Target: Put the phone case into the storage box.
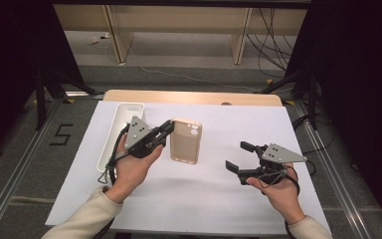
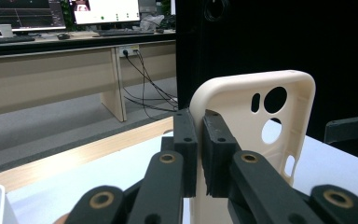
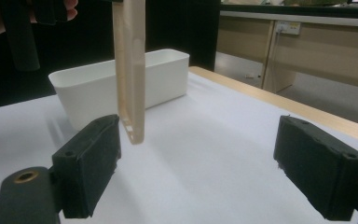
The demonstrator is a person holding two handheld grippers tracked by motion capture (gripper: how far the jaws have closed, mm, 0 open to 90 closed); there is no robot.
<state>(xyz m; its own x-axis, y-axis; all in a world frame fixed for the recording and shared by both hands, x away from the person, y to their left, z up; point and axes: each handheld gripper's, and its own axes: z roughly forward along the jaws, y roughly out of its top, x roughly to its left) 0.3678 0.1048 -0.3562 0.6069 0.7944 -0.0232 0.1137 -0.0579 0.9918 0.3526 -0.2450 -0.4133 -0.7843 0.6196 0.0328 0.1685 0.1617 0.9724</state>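
Observation:
A beige phone case (image 1: 186,142) (image 2: 256,121) (image 3: 130,70) hangs upright above the white sheet, its camera cut-outs toward the far end. My left gripper (image 1: 170,127) (image 2: 199,126) is shut on the case's left side wall, one pad on each face of the wall. To the right, my right gripper (image 1: 237,155) (image 3: 196,163) is open just above the sheet, its jaws wide apart with nothing between them. It points at the case, whose thin edge faces it in the right gripper view. One jaw of the right gripper (image 2: 354,128) also appears at the far right of the left gripper view.
A long white tray (image 1: 124,112) (image 3: 98,88) lies at the left, just behind the left hand. The white sheet (image 1: 229,199) covers a wooden table (image 1: 194,97). Dark stands and cables surround the table on the floor.

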